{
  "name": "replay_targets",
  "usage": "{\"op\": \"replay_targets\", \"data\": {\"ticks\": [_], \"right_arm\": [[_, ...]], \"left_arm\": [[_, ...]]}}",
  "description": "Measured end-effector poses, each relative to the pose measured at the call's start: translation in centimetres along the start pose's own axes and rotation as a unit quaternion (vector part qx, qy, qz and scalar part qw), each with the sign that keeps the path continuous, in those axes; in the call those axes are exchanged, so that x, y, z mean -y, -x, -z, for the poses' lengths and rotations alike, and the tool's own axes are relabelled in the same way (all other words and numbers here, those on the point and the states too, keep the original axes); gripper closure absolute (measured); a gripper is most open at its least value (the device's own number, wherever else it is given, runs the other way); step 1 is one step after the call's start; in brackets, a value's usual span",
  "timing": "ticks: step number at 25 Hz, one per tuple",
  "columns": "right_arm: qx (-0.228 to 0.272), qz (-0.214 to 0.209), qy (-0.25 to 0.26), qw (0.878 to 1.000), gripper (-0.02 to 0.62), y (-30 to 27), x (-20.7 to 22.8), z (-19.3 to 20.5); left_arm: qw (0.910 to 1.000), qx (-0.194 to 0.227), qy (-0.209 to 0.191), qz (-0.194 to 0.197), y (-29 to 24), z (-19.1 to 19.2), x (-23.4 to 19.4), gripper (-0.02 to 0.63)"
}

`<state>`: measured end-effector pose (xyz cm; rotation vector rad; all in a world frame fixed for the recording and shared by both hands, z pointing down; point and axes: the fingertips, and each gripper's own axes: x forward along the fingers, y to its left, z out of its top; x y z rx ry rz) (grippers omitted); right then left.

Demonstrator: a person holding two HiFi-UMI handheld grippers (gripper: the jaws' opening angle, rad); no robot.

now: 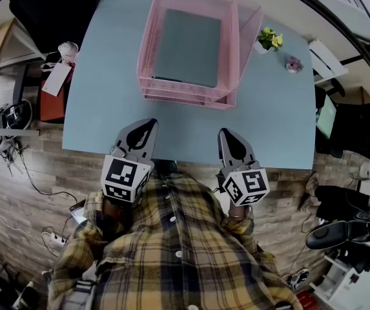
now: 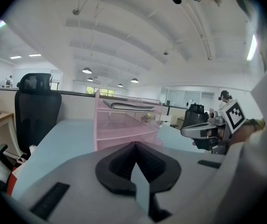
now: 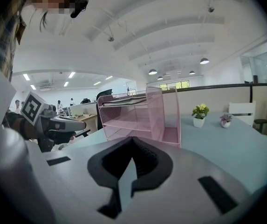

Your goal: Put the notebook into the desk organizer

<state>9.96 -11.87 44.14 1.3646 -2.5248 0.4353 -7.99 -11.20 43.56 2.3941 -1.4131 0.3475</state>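
A grey-green notebook (image 1: pixel 188 47) lies flat on the top tier of the pink wire desk organizer (image 1: pixel 147 44), which stands at the far middle of the pale blue table (image 1: pixel 107 76). The notebook's edge (image 2: pixel 128 106) shows on the top shelf in the left gripper view, and the same notebook (image 3: pixel 126 100) shows in the right gripper view. My left gripper (image 1: pixel 147 123) hangs shut and empty over the table's near edge. My right gripper (image 1: pixel 226 134) is level with it, also shut and empty. Both are well short of the organizer (image 3: pixel 138 120).
A small potted yellow plant (image 1: pixel 268 41) and a tiny purple one (image 1: pixel 293 64) stand right of the organizer. A black office chair (image 2: pixel 36 111) sits at the table's far left. Cables and a bag lie on the wooden floor at left (image 1: pixel 7 134).
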Motion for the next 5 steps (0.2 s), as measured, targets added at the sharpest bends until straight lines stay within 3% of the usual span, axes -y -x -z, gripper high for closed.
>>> {"op": "replay_targets", "data": {"ticks": [5], "right_arm": [[0.001,0.002,0.002,1.0,0.595,-0.08,0.17,-0.05]], "left_arm": [[0.9999,0.005,-0.013,0.005,-0.26,-0.58,-0.37,0.615]]}}
